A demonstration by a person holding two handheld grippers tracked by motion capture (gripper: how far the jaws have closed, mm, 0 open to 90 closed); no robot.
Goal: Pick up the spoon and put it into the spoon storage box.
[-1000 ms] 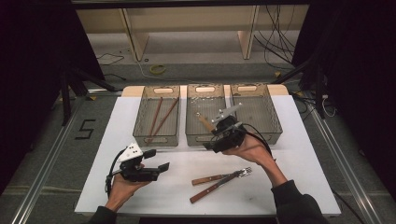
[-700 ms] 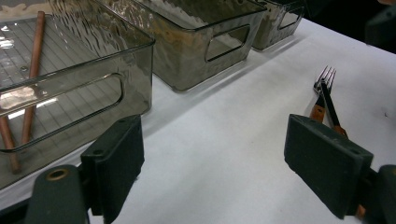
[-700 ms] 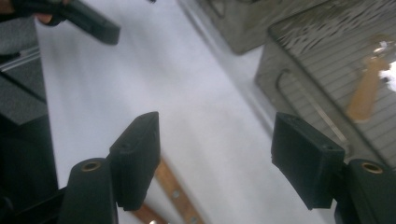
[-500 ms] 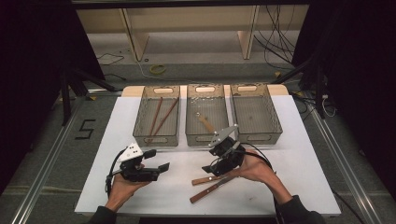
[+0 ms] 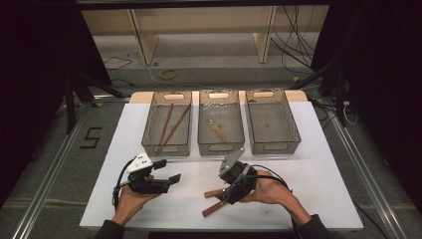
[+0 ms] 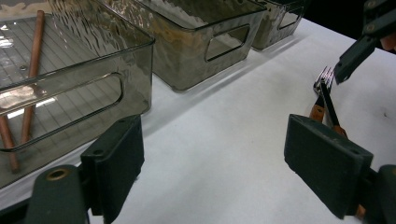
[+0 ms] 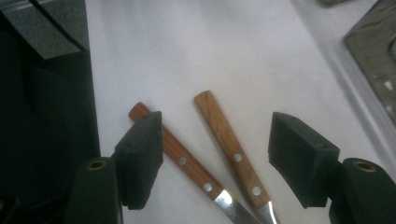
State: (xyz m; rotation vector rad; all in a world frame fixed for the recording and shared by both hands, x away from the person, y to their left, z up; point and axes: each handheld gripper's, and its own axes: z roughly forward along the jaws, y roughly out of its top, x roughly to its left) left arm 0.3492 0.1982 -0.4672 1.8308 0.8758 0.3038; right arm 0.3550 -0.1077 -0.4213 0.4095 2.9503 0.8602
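Note:
Two wooden-handled forks [image 5: 214, 193] lie side by side on the white table near its front edge. My right gripper [image 5: 225, 193] hangs low over their handles, open. In the right gripper view, both handles [image 7: 229, 140] lie between the jaws of the right gripper [image 7: 224, 154], and the left jaw overlaps one handle. The jaws have just closed a little, and no pad presses on a handle. My left gripper [image 5: 168, 171] rests at the front left, open and empty. The left gripper view shows the fork tines [image 6: 324, 79] beyond the left gripper [image 6: 212, 168].
Three clear bins stand in a row at the back. The left bin [image 5: 166, 149] holds two brown chopsticks [image 5: 171, 124]. The middle bin [image 5: 221, 148] holds one wooden-handled utensil [image 5: 218, 130]. The right bin [image 5: 273, 145] has nothing in it. The white table [image 5: 308, 189] is bare at the right.
My right gripper has come from above the middle bin, toward the front and down, to the two forks on the table. The left gripper has stayed still.

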